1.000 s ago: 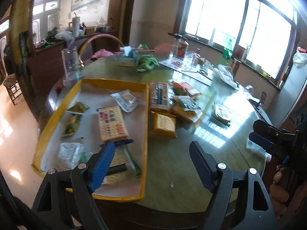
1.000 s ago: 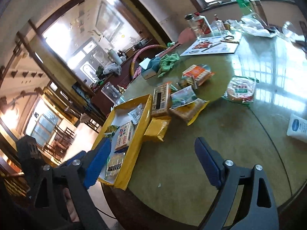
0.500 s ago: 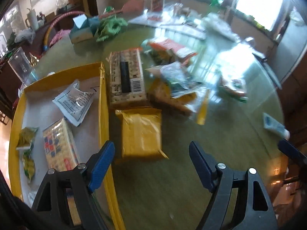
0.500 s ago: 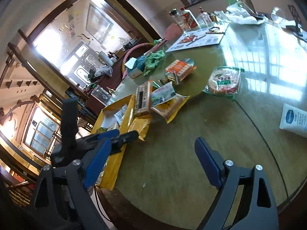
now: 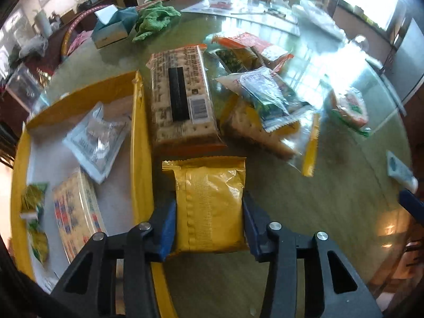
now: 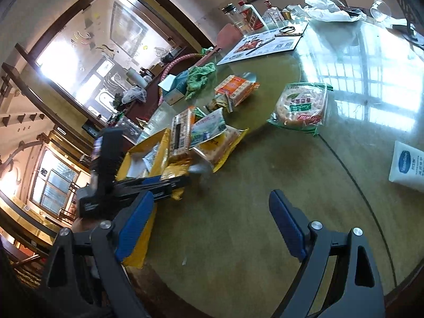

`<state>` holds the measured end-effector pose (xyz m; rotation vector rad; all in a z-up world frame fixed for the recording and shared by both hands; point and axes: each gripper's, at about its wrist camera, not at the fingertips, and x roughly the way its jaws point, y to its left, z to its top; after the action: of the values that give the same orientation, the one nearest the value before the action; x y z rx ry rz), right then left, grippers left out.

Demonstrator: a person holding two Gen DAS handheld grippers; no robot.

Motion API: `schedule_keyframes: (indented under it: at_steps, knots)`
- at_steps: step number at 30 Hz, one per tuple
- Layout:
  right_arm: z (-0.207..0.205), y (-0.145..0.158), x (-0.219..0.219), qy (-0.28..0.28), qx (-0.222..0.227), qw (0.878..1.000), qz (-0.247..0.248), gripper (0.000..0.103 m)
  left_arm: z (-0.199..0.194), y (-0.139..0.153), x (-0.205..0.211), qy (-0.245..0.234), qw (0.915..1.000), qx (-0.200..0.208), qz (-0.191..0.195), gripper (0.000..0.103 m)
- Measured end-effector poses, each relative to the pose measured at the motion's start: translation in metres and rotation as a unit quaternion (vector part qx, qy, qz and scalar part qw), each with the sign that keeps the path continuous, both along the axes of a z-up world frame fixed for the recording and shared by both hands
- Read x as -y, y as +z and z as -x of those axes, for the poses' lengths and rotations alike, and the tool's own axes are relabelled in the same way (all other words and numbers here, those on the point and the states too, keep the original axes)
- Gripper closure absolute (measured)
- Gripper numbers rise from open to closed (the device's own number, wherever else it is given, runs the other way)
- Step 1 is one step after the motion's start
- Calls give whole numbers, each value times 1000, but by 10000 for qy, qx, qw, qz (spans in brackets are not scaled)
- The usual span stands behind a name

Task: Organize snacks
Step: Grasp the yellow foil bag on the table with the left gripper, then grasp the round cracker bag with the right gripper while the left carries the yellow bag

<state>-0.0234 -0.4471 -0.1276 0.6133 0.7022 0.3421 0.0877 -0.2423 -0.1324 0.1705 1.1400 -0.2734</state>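
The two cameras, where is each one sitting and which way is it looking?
Left wrist: sits on the left gripper, looking steeply down at the yellow packet between its blue pads beside the yellow tray; its jaws have just been closing on the packet.
Right wrist: sits on the right gripper, looking across the table; its jaws are open and hold nothing, and the left gripper shows at the left.
Both views share the yellow packet, the tray, the long cracker pack and the green cloth.

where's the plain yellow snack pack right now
In the left wrist view, the yellow snack pack lies on the table between the left gripper's fingers, just right of the yellow tray's wall.
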Motion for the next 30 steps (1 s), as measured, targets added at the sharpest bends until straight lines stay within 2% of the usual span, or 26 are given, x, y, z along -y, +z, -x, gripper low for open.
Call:
schedule_keyframes:
  at_steps: [5, 8, 12, 18, 23, 29, 30]
  knots:
    - [-12, -2, 5, -43, -115, 9993, 343, 14, 49, 17, -13, 24, 9978, 413, 512, 59]
    - [-24, 1, 14, -70, -183, 9976, 665, 14, 77, 26, -16, 21, 9931, 542, 1041, 59]
    - [-54, 9, 40, -264, -387, 9953, 845, 14, 105, 39, -28, 164, 9871, 689, 1437, 59]
    - [-111, -7, 79, -1004, -1170, 9846, 822, 14, 122, 59, -51, 350, 9810, 926, 1671, 59]
    - [-135, -24, 88, -1251, -1581, 9779, 548, 14, 114, 62, -75, 541, 9775, 1007, 1775, 59]
    - [-157, -25, 68, -1364, -1747, 9693, 1060, 10, 113, 64, -98, 712, 9733, 1079, 1898, 59]
    - [-163, -24, 61, -1373, -1799, 9658, 1265, 10, 113, 64, -103, 753, 9730, 1086, 1894, 59]
